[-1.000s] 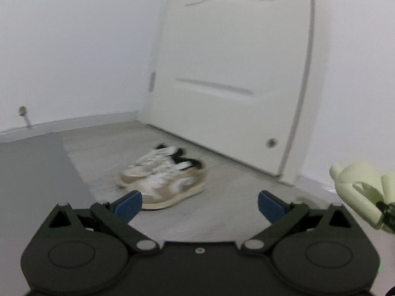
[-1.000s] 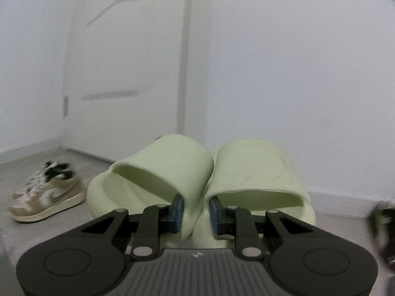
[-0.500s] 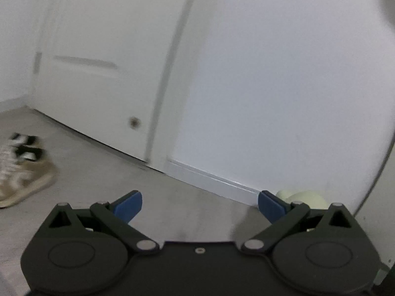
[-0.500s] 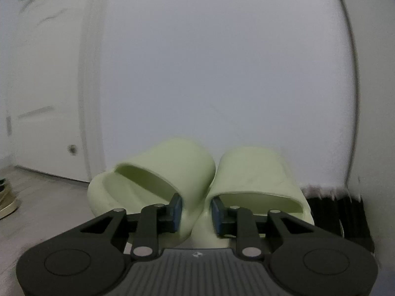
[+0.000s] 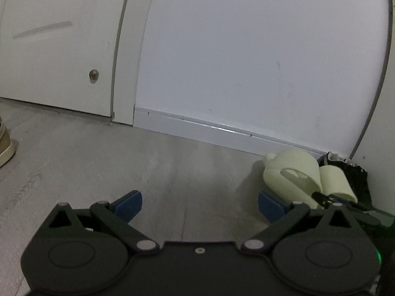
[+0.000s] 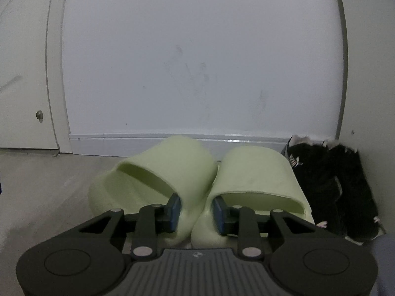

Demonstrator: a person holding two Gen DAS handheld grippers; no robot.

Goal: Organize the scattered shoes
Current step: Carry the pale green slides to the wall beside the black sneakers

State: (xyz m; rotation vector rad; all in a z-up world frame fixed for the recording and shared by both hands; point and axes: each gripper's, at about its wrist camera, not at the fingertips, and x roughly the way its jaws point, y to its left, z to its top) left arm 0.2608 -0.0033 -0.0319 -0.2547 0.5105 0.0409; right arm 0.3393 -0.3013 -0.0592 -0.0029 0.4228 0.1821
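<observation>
Slides: pair of pale-green foam slides [image 6: 197,185], side by side on grey floor [image 5: 123,172], toes toward white baseboard [image 6: 148,139].
Right gripper [image 6: 197,213]: just been opening, pads barely touching the slides' inner walls.
Left gripper [image 5: 200,203]: spread wide, holding nothing.
Nearby: black furry slippers [image 6: 333,185] just beside, in wall corner.

The light is soft and even, a little dim, with a cool grey tone on the wall [image 6: 197,61]. No lamp or window is visible. A weak shadow lies on the floor [image 5: 172,172] in front of the left tongs [image 5: 200,206]. The baseboard [image 5: 222,129] carries a thin bright glare line. Straight edges like the door frame [image 5: 123,49] bend from the fisheye lens, and the corners are dark. The green slippers [image 6: 197,172] look slightly blurred.
</observation>
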